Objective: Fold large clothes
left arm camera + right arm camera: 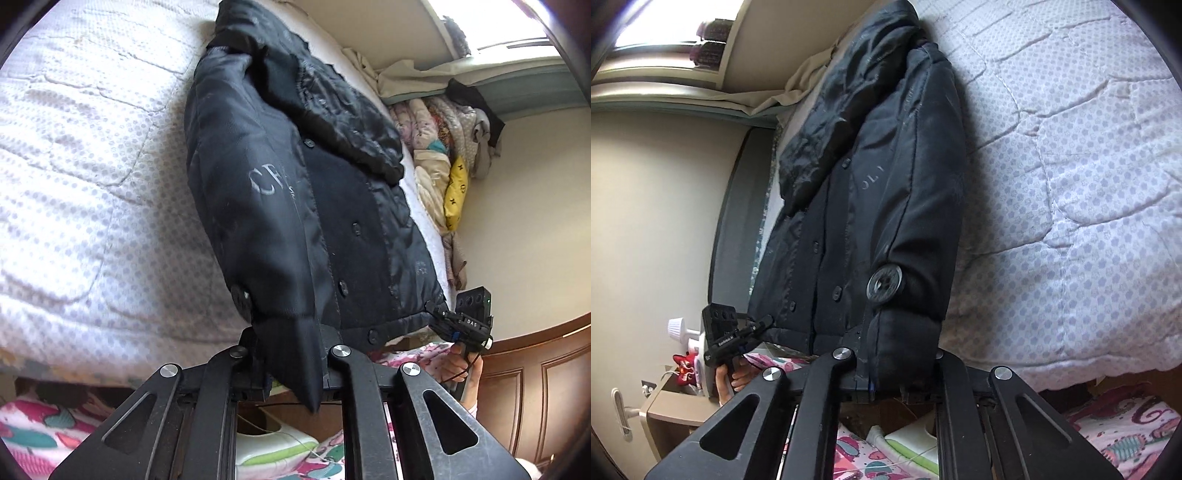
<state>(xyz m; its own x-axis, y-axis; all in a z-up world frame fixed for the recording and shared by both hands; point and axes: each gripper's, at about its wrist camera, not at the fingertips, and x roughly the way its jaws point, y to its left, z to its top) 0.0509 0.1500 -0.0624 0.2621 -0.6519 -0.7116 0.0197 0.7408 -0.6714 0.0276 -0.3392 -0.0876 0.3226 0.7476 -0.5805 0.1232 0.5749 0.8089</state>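
A large black padded coat [288, 184] with buttons lies lengthwise on the bed, its hood at the far end and its hem toward me. In the left wrist view my left gripper [291, 354] is shut on one hem corner, and the fabric drapes over and hides its fingertips. My right gripper [437, 312] pinches the other hem corner, with a hand [458, 365] on its grip. In the right wrist view the coat [886, 166] fills the middle. There my right gripper [897, 373] is shut on the padded hem corner below a big button [884, 283]. My left gripper [764, 321] clamps the far corner.
A white quilted bedspread [74, 166] covers the bed beside the coat. A pile of folded clothes [443, 155] lies at the bed's far side under a window. A brown wooden panel [535, 387] stands to the right. A bedside shelf with a small lamp [676, 326] stands by a door handle [622, 410].
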